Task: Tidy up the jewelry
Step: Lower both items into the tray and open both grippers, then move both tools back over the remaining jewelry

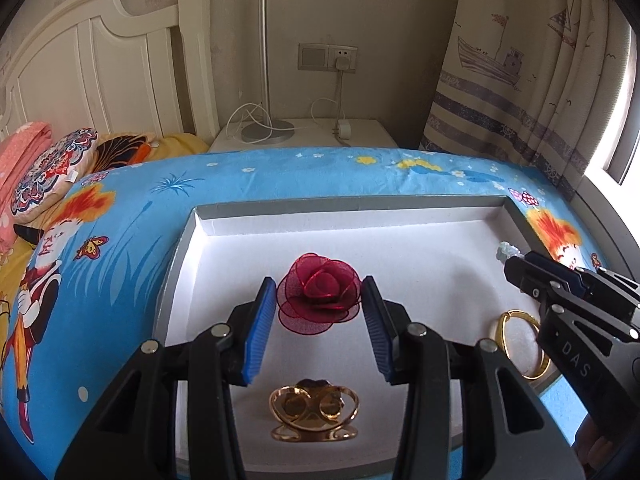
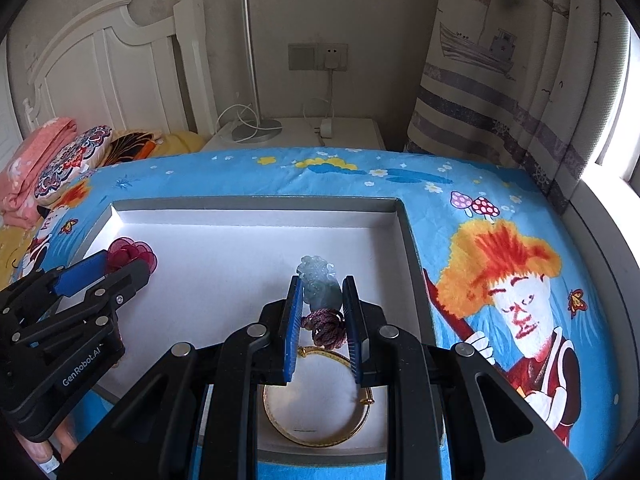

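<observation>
Blue cartoon-print bedding (image 1: 132, 216) is covering the bed, and a shallow grey tray (image 1: 348, 205) with a white floor is lying on it; behind are standing a white headboard (image 1: 100, 60), a nightstand (image 1: 308, 136) with a lamp (image 1: 264, 60), and a curtain (image 1: 520, 60) at the right. The left gripper (image 1: 320, 320) is pinching a red mesh rose (image 1: 318, 300) by its sides, above the left part of the tray. A gold heart-shaped ornament (image 1: 314, 408) is lying on the tray floor nearer, below this gripper. The right gripper (image 2: 320, 320) is pressing its blue pads on a pale green jade pendant (image 2: 320, 280), with its purple cord (image 2: 326, 328) bunching between the jaws. A gold bangle (image 2: 316, 412) is resting in the near right corner of the tray.
</observation>
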`<action>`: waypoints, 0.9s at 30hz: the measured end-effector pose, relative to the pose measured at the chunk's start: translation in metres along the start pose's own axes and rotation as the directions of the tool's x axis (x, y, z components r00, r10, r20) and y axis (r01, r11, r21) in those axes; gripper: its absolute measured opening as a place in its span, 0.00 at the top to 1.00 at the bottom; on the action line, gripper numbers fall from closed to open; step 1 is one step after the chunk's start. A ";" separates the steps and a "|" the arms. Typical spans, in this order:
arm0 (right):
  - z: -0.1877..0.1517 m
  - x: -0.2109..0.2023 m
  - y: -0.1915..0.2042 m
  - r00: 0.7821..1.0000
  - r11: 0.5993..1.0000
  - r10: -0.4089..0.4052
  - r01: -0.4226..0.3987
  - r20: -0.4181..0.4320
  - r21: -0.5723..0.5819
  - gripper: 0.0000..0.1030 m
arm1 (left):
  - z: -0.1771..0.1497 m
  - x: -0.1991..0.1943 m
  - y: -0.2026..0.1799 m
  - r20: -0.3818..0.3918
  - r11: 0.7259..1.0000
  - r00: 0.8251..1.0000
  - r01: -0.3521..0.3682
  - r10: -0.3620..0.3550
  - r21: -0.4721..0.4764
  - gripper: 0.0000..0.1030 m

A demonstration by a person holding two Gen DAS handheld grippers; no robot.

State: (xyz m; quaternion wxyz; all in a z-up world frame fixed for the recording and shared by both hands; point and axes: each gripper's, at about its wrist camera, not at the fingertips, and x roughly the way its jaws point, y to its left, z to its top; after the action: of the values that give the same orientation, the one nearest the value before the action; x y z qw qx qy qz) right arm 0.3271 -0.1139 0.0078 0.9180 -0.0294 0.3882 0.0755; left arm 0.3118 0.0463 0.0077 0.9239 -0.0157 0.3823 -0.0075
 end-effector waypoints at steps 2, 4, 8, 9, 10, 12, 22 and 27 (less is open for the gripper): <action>0.001 0.004 0.000 1.000 1.000 0.003 -0.003 -0.012 0.001 0.80 | 0.000 0.002 0.000 -0.004 1.000 1.000 0.000 0.000 -0.001 0.58; 0.001 0.004 -0.001 1.000 1.000 -0.005 0.005 -0.005 0.002 0.80 | -0.001 0.004 0.000 -0.007 1.000 1.000 0.000 0.000 0.002 0.58; 0.001 0.006 -0.002 1.000 1.000 -0.006 0.006 -0.010 0.006 0.80 | -0.002 0.006 0.001 -0.012 1.000 1.000 0.000 0.000 -0.001 0.58; 0.002 0.006 -0.002 1.000 1.000 -0.007 0.007 -0.010 0.005 0.80 | -0.001 0.007 0.001 -0.014 1.000 1.000 0.001 -0.001 -0.002 0.58; 0.001 0.006 -0.002 1.000 1.000 -0.008 0.008 -0.012 0.006 0.80 | -0.002 0.007 0.000 -0.015 1.000 1.000 0.001 -0.001 -0.004 0.58; 0.001 0.006 -0.003 1.000 1.000 -0.012 0.012 -0.011 0.011 0.79 | -0.002 0.006 0.000 -0.013 1.000 1.000 0.004 -0.004 -0.003 0.51; 0.000 -0.014 -0.006 0.999 0.999 -0.026 0.025 0.029 0.022 0.50 | -0.003 -0.014 -0.005 0.022 1.000 1.000 0.006 -0.006 0.007 0.38; -0.007 -0.042 -0.010 0.996 0.999 -0.035 0.033 0.080 0.030 0.30 | -0.010 -0.046 -0.014 0.062 1.000 0.998 -0.004 0.002 0.028 0.24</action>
State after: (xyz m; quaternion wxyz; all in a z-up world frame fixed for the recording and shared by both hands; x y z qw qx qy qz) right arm 0.2949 -0.1291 0.0335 0.9344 -0.0197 0.3513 0.0554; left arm 0.2723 0.0336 0.0339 0.9353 -0.0025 0.3536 -0.0108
